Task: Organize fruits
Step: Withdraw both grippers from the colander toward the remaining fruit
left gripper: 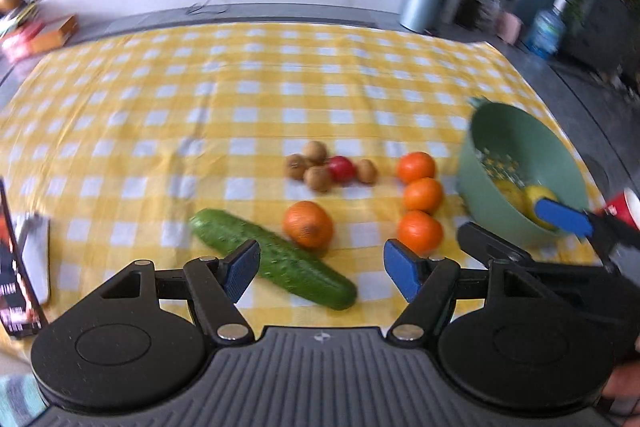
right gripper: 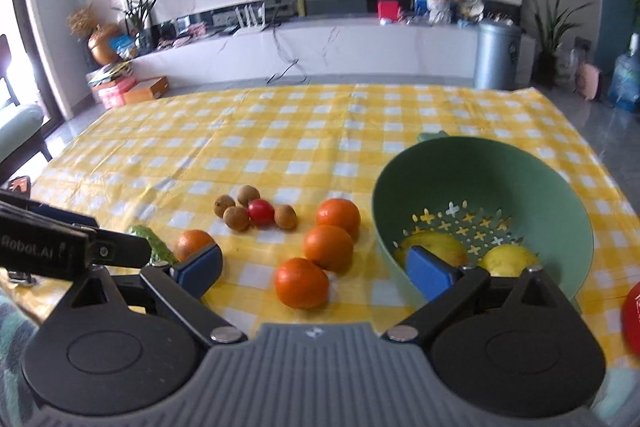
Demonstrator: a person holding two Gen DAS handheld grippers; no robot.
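On the yellow checked tablecloth (left gripper: 240,87) lie three oranges (left gripper: 422,195) in a row, an onion (left gripper: 308,224), a cucumber (left gripper: 272,263), several kiwis (left gripper: 318,179) and a small red tomato (left gripper: 341,167). A green colander (right gripper: 480,163) at the right holds two lemons (right gripper: 508,259). My left gripper (left gripper: 322,273) is open and empty, just above the cucumber and onion. My right gripper (right gripper: 316,269) is open and empty, its right finger (right gripper: 430,273) at the colander's near rim, the nearest orange (right gripper: 301,283) between the fingers. The oranges (right gripper: 328,247), kiwis (right gripper: 236,217) and tomato (right gripper: 261,211) also show in the right wrist view.
A red cup (left gripper: 622,211) stands right of the colander. A phone-like device (left gripper: 16,267) and a grey pad lie at the table's left edge. Beyond the table are a TV bench (right gripper: 320,43), a metal bin (right gripper: 498,55), plants and a water bottle (right gripper: 626,79).
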